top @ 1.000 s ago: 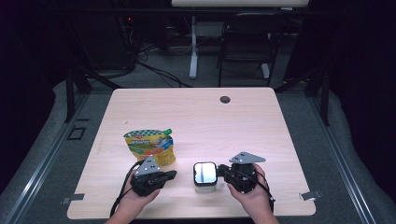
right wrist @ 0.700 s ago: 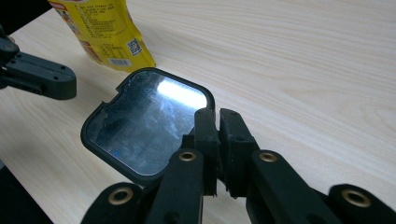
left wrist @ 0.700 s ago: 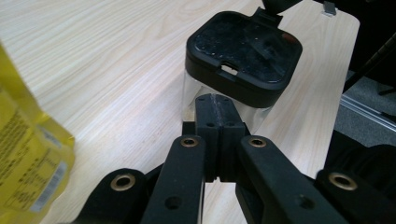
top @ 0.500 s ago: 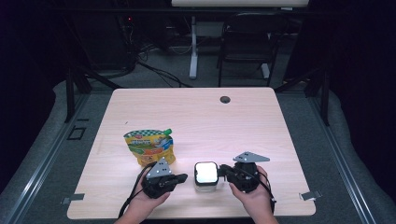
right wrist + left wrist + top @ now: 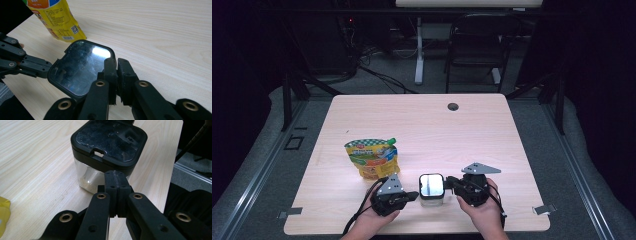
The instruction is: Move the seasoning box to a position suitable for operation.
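Two closed grippers flanking a small lidded container near the table's front edge.

The clear container (image 5: 431, 189), capped by a black lid (image 5: 109, 141), stands on the wooden table (image 5: 492, 130) between the two tools. The left gripper (image 5: 414, 195) has its jaws pressed together with nothing between them; its tips lie just below the lid's rim, at the container's side. The right gripper (image 5: 449, 183) has its jaws nearly together, a thin gap showing, gripping nothing; its tips rest at the lid's opposite edge. A yellow pouch (image 5: 373, 158) stands beyond the left gripper, near it but apart from the container.
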### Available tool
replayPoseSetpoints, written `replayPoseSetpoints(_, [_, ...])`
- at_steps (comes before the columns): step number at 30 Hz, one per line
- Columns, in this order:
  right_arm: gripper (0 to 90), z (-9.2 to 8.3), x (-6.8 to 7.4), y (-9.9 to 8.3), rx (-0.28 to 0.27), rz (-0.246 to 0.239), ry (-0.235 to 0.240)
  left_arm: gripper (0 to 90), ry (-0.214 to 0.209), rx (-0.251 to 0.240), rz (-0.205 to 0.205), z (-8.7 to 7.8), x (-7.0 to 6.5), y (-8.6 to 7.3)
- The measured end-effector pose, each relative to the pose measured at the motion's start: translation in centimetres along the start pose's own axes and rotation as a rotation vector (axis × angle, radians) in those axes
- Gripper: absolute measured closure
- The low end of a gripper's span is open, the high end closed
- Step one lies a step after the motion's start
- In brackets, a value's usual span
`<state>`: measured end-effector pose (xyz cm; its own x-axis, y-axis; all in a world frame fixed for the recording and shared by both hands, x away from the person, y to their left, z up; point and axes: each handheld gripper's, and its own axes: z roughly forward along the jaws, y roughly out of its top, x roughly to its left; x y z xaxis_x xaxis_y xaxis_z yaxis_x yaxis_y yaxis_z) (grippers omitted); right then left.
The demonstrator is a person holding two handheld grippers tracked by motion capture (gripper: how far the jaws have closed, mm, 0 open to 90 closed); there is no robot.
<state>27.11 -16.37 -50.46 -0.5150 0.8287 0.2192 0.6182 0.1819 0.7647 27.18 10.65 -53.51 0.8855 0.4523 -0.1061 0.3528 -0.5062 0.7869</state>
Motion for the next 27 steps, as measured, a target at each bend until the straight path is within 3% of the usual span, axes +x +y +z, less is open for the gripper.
replayPoseSetpoints(27, [82.8, -0.16, 0.14, -0.26, -0.020, -0.012, -0.001, 90.0, -0.015, -0.029, -0.003, -0.34, 0.07, 0.54])
